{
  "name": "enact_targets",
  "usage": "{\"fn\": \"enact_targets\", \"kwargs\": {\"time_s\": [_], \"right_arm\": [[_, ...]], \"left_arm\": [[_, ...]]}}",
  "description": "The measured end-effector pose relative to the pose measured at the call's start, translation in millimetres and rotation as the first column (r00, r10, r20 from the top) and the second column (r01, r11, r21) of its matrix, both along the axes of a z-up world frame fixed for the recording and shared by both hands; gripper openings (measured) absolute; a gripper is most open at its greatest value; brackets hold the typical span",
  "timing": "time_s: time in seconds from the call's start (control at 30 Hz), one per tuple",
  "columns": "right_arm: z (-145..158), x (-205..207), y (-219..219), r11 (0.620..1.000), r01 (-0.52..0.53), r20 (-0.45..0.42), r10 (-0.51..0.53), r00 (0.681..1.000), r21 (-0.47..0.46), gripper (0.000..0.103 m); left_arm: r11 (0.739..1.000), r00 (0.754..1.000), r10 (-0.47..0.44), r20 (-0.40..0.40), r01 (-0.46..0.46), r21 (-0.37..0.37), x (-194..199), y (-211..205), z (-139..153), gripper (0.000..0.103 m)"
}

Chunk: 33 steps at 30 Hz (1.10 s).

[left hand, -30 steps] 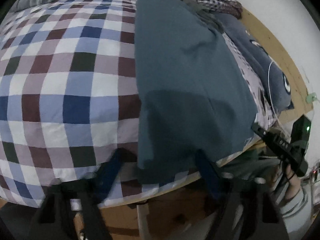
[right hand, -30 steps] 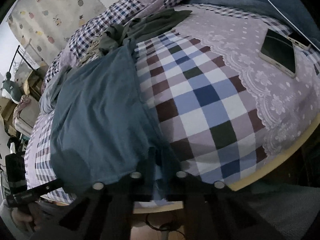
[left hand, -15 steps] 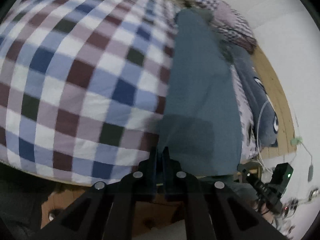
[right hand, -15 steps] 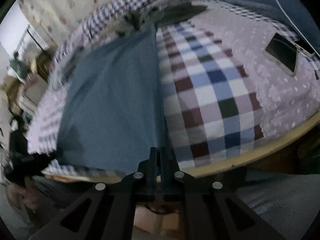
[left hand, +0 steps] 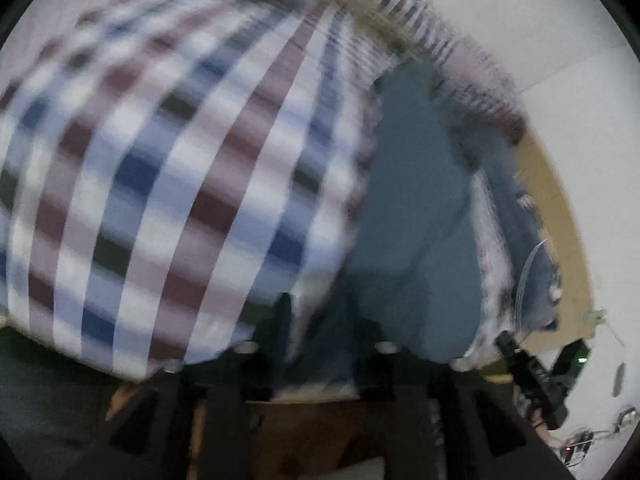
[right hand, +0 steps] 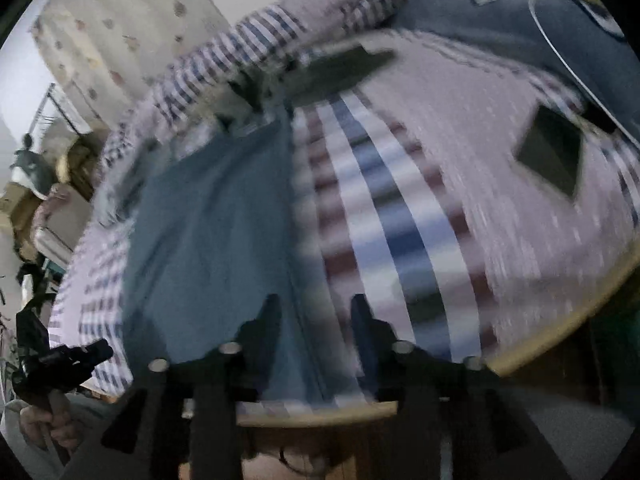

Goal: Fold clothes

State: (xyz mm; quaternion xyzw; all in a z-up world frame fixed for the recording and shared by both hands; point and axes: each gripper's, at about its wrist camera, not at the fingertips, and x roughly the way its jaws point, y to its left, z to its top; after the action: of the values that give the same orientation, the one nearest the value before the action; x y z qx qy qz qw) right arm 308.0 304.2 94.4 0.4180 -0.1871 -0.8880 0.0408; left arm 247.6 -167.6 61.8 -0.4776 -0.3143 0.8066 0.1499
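**Two grippers open, fold barely begun**

Both my left gripper (left hand: 320, 312) and right gripper (right hand: 316, 312) gape, holding nothing, at the near hem. Beyond, the teal garment (right hand: 208, 232) lies long on the checked bedspread (left hand: 180, 184); most folding remains, I'd guess.

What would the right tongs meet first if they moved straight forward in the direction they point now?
Most likely the near edge of the teal garment, lying between the open fingers of the right tongs where it borders the checked bedsheet. The picture is blurred, so depth is uncertain.
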Motion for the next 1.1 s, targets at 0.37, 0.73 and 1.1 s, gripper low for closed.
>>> {"fn": "enact_targets", "kwargs": {"time_s": [0.37,0.73,1.1], "right_arm": [[18.5,-156.4,-8.9,0.988,-0.135,-0.114,0.126,0.985,-0.075,0.044],[-2.5,-262.8,-3.4,0.976,-0.175,-0.119,0.16,0.98,-0.132,0.045],[-20.2,-287.7,-9.6,0.949,-0.288,-0.054,0.284,0.957,-0.125,0.045]], "left_arm": [[0.987,0.933,-0.16,-0.323,0.14,-0.085,-118.9,39.4,50.9,0.073],[0.976,0.942,-0.178,-0.286,0.13,-0.176,-241.7,96.9,12.6,0.07],[0.97,0.933,-0.195,-0.302,0.139,-0.199,-246.0,96.1,-0.6,0.011]]}}
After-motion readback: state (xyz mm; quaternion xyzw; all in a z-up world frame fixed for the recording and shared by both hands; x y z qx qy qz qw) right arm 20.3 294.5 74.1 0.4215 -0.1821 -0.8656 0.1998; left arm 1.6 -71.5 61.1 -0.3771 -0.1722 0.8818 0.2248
